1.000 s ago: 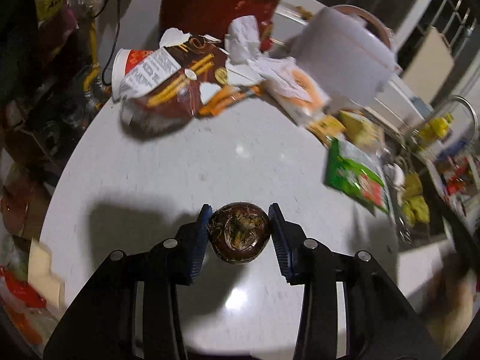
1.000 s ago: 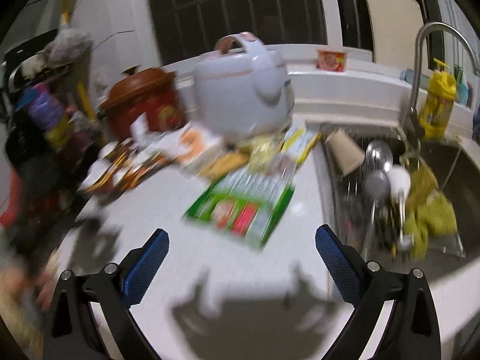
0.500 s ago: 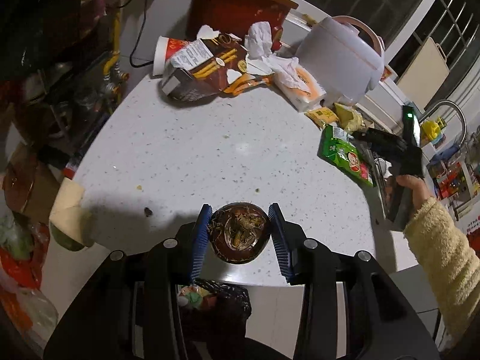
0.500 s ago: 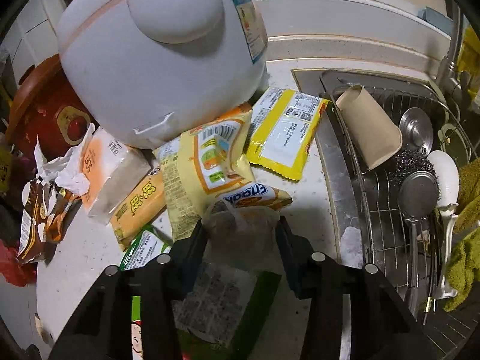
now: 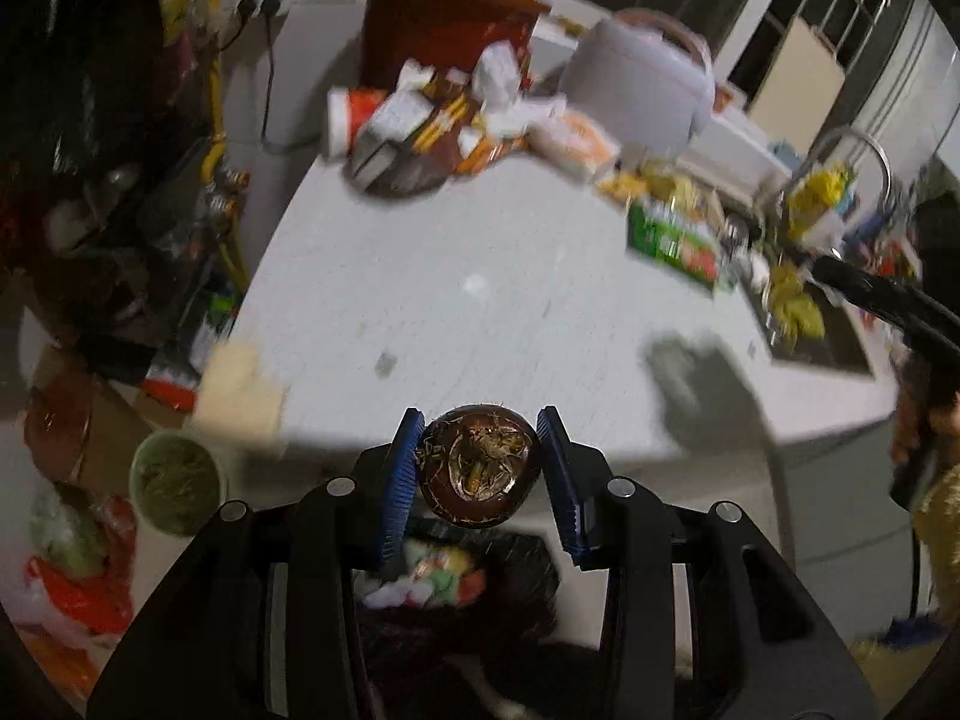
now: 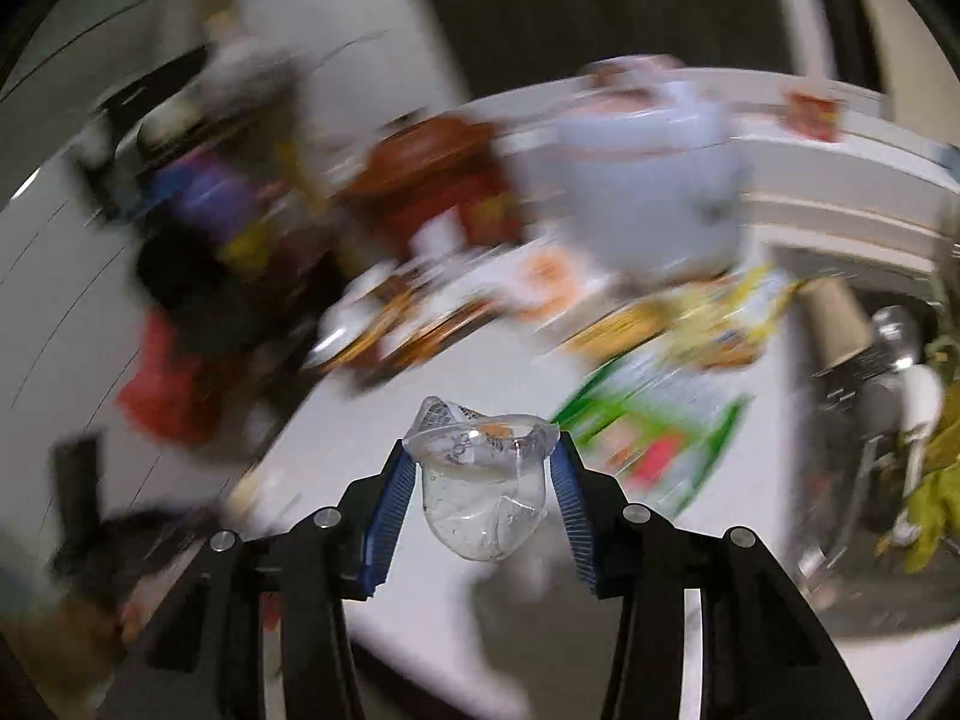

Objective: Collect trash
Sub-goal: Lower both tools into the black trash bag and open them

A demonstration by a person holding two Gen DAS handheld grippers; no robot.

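Note:
My left gripper [image 5: 480, 474] is shut on a round brown fruit husk [image 5: 478, 471] with dried scraps inside. It hangs past the front edge of the white counter [image 5: 480, 300], above a black trash bag [image 5: 456, 594] with colourful rubbish in it. My right gripper [image 6: 483, 492] is shut on a crumpled clear plastic cup [image 6: 480, 480], held above the counter [image 6: 336, 438]. Wrappers [image 5: 438, 126] and a green packet [image 5: 672, 240] lie further back on the counter. The right wrist view is heavily blurred.
A red-brown pot [image 5: 444, 18] and a white rice cooker [image 5: 642, 84] stand at the counter's back. A sink [image 5: 804, 312] with dishes lies to the right. A green tub [image 5: 177, 480] and bags sit on the floor at left. A person's sleeve [image 5: 942, 534] shows at right.
My left gripper drew back off the counter with the husk until the trash bag came under it. My right gripper shut on the clear cup among the packets and lifted it away.

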